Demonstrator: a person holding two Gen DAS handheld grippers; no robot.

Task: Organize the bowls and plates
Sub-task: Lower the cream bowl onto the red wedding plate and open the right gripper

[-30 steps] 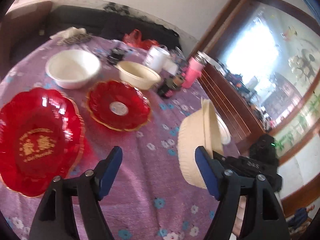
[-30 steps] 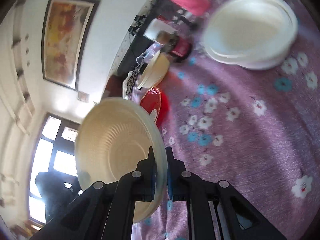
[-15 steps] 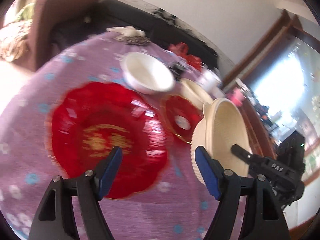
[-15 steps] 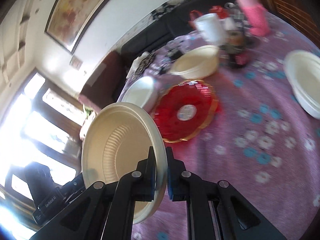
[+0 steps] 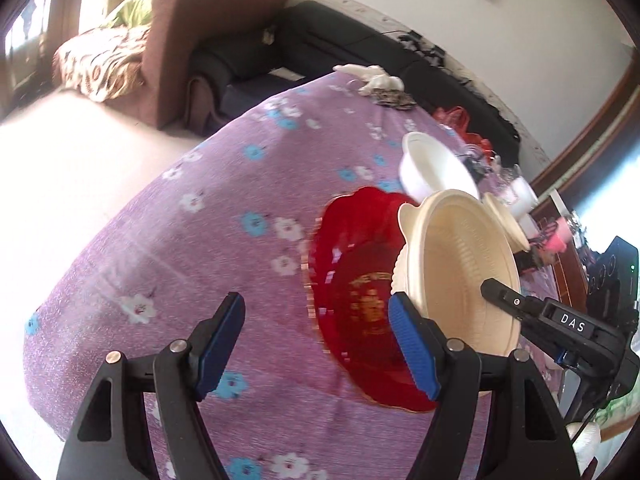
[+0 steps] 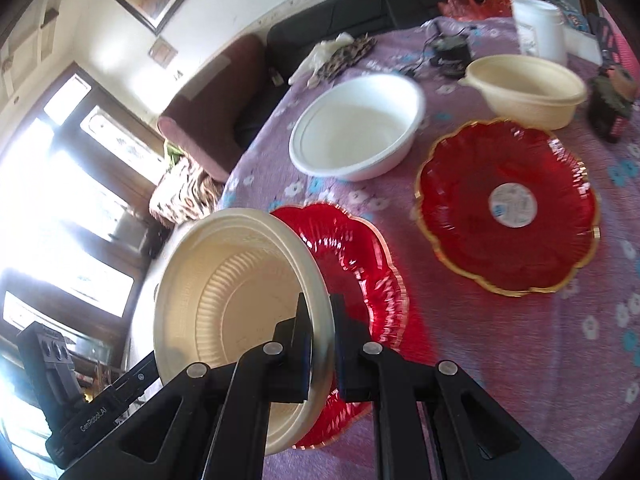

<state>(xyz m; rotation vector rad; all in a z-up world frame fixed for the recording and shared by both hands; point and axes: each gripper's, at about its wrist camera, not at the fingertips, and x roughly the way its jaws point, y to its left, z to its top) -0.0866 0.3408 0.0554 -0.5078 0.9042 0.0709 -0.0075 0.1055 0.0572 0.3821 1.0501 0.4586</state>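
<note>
My right gripper (image 6: 322,320) is shut on the rim of a cream ribbed bowl (image 6: 236,300), held tilted on edge above a large red scalloped plate (image 6: 352,264). In the left wrist view the same cream bowl (image 5: 460,272) hangs over that red plate (image 5: 360,304). My left gripper (image 5: 316,340) is open and empty, its right finger just beside the bowl. On the table lie a second red plate with a gold rim (image 6: 508,204), a white bowl (image 6: 356,128) and another cream bowl (image 6: 528,88).
The round table has a purple flowered cloth (image 6: 500,340). A white cup (image 6: 540,28), a dark jar (image 6: 612,100), a black gadget (image 6: 450,50) and a cloth bundle (image 6: 340,56) stand at the far side. A sofa (image 5: 320,48) and an armchair (image 5: 192,40) are behind.
Both grippers have swung left. The cream bowl has travelled with my right gripper from near the white plates to above the large red plate. The left gripper stays open.
</note>
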